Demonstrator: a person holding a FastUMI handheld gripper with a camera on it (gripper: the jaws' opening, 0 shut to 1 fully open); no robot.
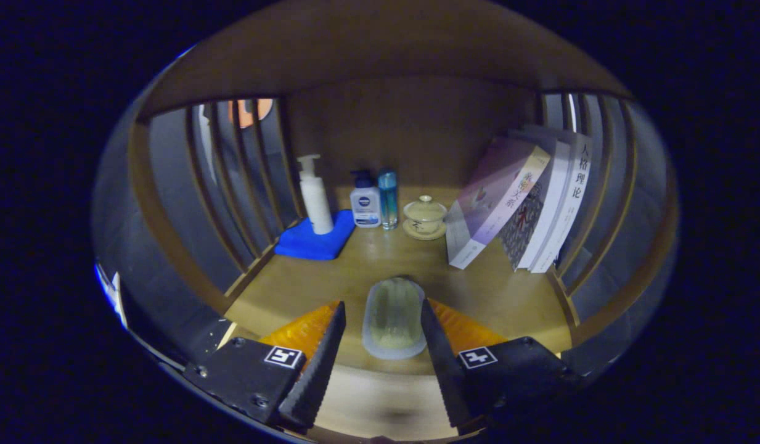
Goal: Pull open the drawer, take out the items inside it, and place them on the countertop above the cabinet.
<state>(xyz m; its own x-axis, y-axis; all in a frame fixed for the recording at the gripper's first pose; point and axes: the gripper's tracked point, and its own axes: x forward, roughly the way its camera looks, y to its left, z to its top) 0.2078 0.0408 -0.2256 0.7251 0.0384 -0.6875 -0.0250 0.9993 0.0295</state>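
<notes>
A small translucent oblong box [394, 320] with pale yellow contents lies on the wooden countertop [293, 290], near its front edge. It sits between the fingers of my gripper [381, 303]. The right finger is close against the box's side, and I cannot tell if it touches. A clear gap separates the left finger from the box. The fingers stand apart, and both do not press on the box.
At the back stand a white pump bottle [314, 196] on a blue cloth [315, 240], a small blue-capped bottle [365, 202], a teal bottle [388, 198] and a lidded teacup [424, 217]. Books [527, 203] lean at the right. Slatted walls [244, 179] close both sides.
</notes>
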